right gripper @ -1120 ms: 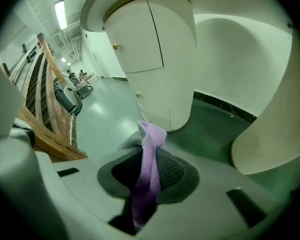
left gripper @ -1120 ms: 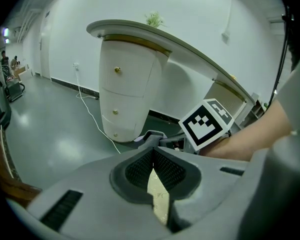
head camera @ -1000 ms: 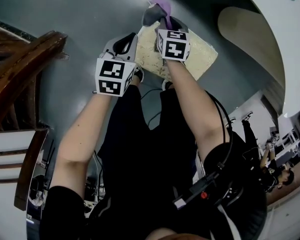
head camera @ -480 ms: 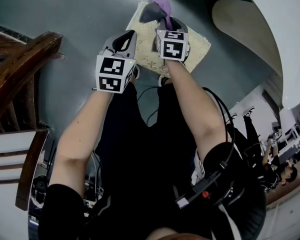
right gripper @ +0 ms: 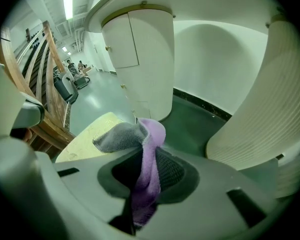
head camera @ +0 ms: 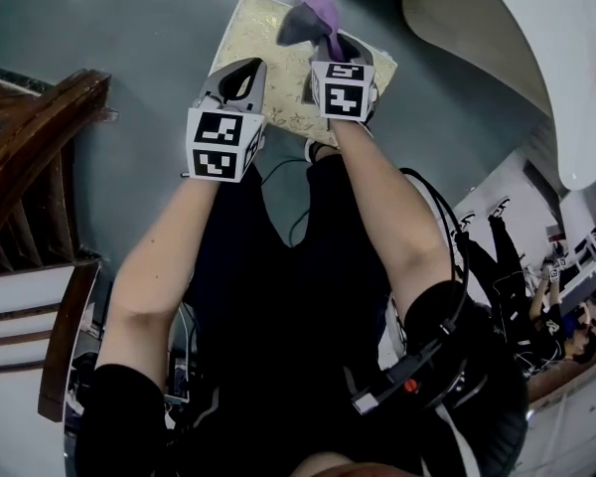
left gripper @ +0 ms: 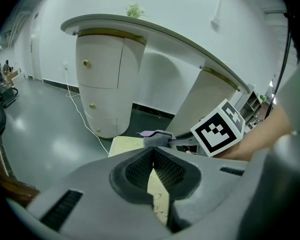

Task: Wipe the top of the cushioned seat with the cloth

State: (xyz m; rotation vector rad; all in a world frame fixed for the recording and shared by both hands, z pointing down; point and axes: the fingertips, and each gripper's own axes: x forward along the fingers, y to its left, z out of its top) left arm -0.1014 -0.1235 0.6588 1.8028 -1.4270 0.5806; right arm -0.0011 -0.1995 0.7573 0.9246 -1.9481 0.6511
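A pale yellow patterned cushioned seat point(head camera: 248, 43) stands on the grey floor ahead of me; it also shows in the left gripper view point(left gripper: 124, 145) and the right gripper view point(right gripper: 87, 136). My right gripper point(head camera: 323, 43) is shut on a purple and grey cloth point(head camera: 313, 13), which hangs out of its jaws above the seat point(right gripper: 142, 149). My left gripper point(head camera: 240, 79) is shut with nothing in it, held over the seat's near edge. In the left gripper view the cloth point(left gripper: 152, 136) shows just beyond the left jaws.
A curved white counter with cabinets point(left gripper: 107, 79) stands behind the seat. A dark wooden chair point(head camera: 35, 157) is at my left. White rounded furniture point(head camera: 536, 58) lies to the right. People stand at the far right point(head camera: 556, 316).
The seat has come further into view below the grippers, more of it showing to the left. Both grippers keep their hold and their places in the view.
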